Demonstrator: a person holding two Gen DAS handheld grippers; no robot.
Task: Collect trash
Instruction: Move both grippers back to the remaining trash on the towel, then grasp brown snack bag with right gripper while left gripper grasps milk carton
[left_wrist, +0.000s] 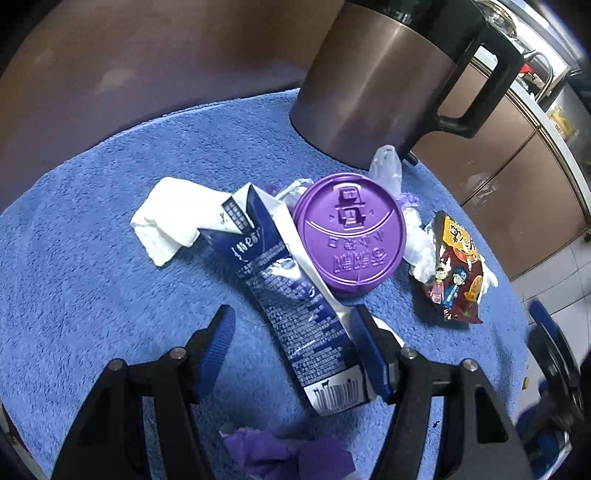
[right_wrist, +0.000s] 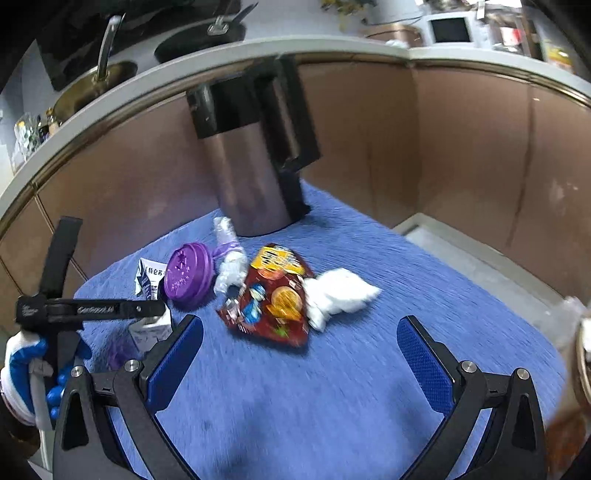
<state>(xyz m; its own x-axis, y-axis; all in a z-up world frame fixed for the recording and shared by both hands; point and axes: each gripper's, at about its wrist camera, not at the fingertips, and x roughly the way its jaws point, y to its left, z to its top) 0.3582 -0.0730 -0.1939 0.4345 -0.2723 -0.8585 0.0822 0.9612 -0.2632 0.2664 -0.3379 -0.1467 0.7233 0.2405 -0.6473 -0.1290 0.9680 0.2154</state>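
Observation:
A flattened blue and white milk carton (left_wrist: 295, 295) lies on the blue towel (left_wrist: 92, 277), leaning against a purple lid (left_wrist: 349, 236). My left gripper (left_wrist: 291, 325) is open, its fingers on either side of the carton's lower end. A white tissue (left_wrist: 173, 218), a clear plastic wrap (left_wrist: 386, 170) and a red snack wrapper (left_wrist: 456, 273) lie around it. In the right wrist view my right gripper (right_wrist: 301, 338) is open and empty, just short of the snack wrapper (right_wrist: 273, 299), with a white tissue (right_wrist: 340, 291) beside it and the purple lid (right_wrist: 188, 275) and carton (right_wrist: 149, 280) further left.
A tall metal jug with a black handle (left_wrist: 384, 77) stands at the back of the towel, also in the right wrist view (right_wrist: 251, 166). Brown cabinet fronts (right_wrist: 406, 140) rise behind. A purple scrap (left_wrist: 288, 454) lies near the left gripper's base. The left gripper (right_wrist: 92, 310) shows at left.

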